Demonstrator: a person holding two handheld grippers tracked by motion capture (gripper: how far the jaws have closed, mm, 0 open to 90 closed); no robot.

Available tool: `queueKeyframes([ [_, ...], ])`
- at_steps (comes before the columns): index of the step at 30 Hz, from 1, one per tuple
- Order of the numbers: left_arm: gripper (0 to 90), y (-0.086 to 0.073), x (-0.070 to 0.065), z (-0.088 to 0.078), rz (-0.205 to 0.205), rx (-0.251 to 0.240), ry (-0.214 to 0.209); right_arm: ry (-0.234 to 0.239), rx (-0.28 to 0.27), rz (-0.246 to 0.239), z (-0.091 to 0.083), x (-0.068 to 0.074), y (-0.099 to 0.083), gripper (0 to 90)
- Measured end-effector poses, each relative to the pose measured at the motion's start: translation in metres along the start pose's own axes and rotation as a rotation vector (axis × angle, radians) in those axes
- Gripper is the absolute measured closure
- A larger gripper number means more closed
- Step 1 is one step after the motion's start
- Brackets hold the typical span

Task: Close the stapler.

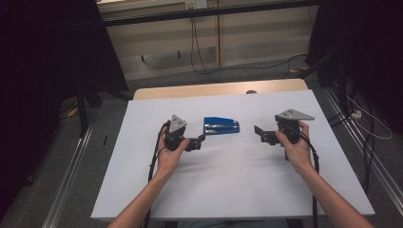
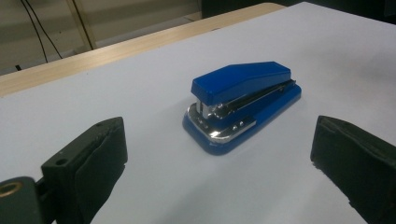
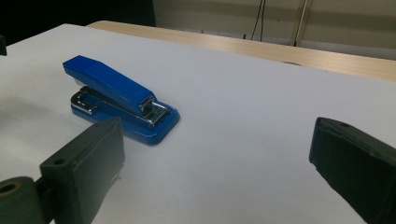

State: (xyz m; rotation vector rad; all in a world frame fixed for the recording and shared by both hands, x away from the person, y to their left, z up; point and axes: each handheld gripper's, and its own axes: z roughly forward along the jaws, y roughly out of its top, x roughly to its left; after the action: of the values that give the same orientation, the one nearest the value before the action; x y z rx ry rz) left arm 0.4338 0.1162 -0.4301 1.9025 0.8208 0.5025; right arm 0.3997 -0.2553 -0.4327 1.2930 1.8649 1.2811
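Note:
A blue stapler (image 1: 221, 126) with chrome parts lies flat on the white table top (image 1: 228, 190), a little behind the middle. My left gripper (image 1: 201, 139) is just left of it, jaws pointing at it, open and holding nothing. In the left gripper view the stapler (image 2: 243, 100) lies ahead of the spread jaws of that gripper (image 2: 218, 140), apart from both. My right gripper (image 1: 259, 133) stands open to the stapler's right, a short gap away. The right gripper view has the stapler (image 3: 119, 95) ahead and to the left of that gripper (image 3: 217, 135), outside its jaws.
A strip of bare wood (image 1: 218, 89) runs along the table's far edge. Black cables (image 1: 199, 52) hang and trail over the floor behind it. Metal rails (image 1: 71, 166) flank the table on both sides, and dark stands rise at the far corners.

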Motion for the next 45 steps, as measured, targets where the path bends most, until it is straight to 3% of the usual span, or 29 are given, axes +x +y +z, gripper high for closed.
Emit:
queueKeyframes([
  [10,3.9,-0.005,-0.001,-0.023,-0.049,-0.044,0.016,-0.029,-0.012,-0.005,-0.021,0.001,-0.008,3.1],
  [17,3.9,-0.010,-0.001,-0.042,-0.020,-0.049,0.045,-0.054,-0.031,-0.019,-0.036,0.004,-0.014,3.0],
  [19,3.9,-0.013,-0.001,-0.046,-0.037,-0.064,0.045,-0.055,-0.028,-0.020,-0.039,0.004,-0.016,3.0],
  [29,3.9,-0.023,0.001,-0.070,-0.034,-0.094,0.065,-0.063,-0.041,-0.011,-0.057,0.005,-0.021,2.9],
  [34,3.9,-0.031,0.003,-0.080,-0.042,-0.095,0.074,-0.067,-0.026,-0.015,-0.065,0.007,-0.029,2.8],
  [45,3.8,-0.043,0.003,-0.103,-0.048,-0.100,0.102,-0.093,-0.044,-0.009,-0.085,0.012,-0.037,2.8],
])
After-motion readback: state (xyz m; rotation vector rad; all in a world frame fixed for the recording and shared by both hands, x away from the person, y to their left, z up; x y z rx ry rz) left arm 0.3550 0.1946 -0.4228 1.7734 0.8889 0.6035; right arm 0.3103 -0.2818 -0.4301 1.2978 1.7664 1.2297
